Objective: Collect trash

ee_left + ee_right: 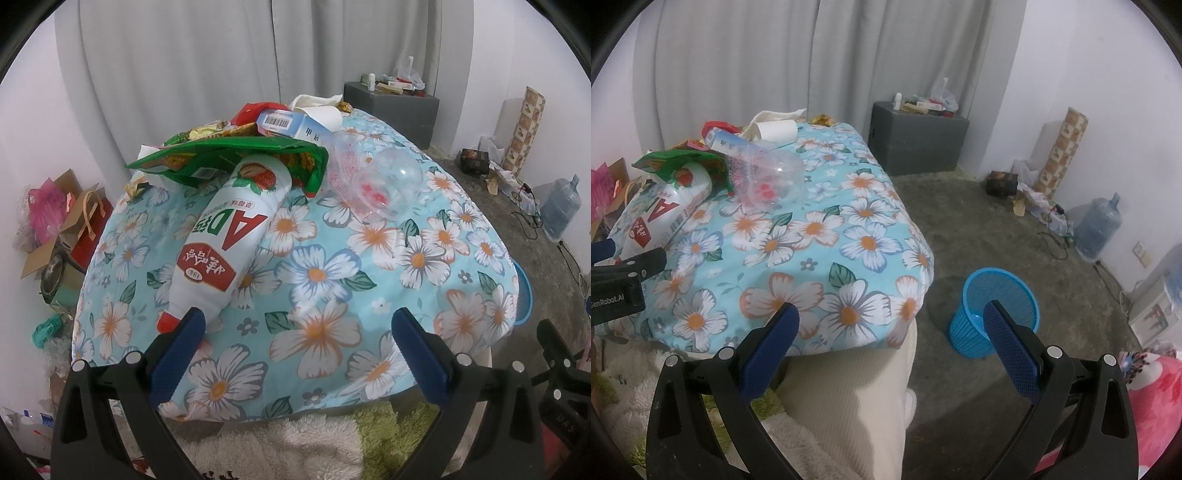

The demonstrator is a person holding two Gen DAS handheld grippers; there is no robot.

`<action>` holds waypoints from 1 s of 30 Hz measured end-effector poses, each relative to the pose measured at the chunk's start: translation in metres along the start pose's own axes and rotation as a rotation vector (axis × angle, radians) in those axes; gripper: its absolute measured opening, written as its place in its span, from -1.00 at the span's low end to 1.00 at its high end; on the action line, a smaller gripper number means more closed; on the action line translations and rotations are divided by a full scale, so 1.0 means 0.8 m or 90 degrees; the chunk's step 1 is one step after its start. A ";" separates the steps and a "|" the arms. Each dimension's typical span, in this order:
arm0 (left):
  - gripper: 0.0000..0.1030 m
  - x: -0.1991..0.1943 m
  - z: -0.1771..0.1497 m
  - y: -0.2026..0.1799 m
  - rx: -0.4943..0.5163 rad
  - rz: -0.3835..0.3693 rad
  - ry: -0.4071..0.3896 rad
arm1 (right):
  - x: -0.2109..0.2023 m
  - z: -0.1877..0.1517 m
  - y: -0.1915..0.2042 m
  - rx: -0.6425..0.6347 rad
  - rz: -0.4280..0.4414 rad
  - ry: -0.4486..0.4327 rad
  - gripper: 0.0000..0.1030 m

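A white AD milk bottle [225, 240] with a red cap lies on the flowered cloth [332, 280], its base under a green snack bag [229, 158]. A clear plastic bottle [373, 184], a blue-white box [288, 123], white paper [325, 110] and wrappers lie behind. My left gripper [297, 325] is open, its left finger beside the bottle's cap. My right gripper [890, 319] is open and empty over the table's near corner. A blue mesh bin [997, 310] stands on the floor to the right. The bottle [672, 206] and the clear bottle [768, 181] show in the right wrist view too.
A grey cabinet [919, 136] with small items stands by the curtain. A water jug [1099, 229], cables and boxes line the right wall. Bags and cartons [62, 221] pile up left of the table. A cream trouser leg [846, 398] is below my right gripper.
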State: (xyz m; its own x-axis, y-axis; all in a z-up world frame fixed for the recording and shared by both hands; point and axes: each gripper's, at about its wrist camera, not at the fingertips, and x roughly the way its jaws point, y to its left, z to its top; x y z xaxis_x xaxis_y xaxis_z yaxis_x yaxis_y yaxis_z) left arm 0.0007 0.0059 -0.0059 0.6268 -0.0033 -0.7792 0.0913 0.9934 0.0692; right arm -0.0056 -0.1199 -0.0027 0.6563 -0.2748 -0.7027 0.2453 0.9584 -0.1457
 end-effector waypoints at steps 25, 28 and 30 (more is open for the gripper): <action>0.92 0.001 -0.004 0.001 0.000 0.000 0.004 | 0.002 -0.004 0.003 0.002 0.007 0.000 0.85; 0.92 0.002 -0.005 0.002 0.000 0.001 0.004 | 0.002 -0.003 0.004 0.002 0.007 0.000 0.85; 0.92 0.003 -0.008 0.003 0.000 0.001 0.006 | 0.002 -0.003 0.004 0.002 0.007 0.000 0.85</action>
State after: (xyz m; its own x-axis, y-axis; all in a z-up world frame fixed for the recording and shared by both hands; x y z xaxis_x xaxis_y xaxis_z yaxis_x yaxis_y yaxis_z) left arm -0.0024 0.0090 -0.0116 0.6199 -0.0001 -0.7847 0.0903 0.9934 0.0711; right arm -0.0057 -0.1168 -0.0062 0.6592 -0.2636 -0.7043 0.2401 0.9613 -0.1350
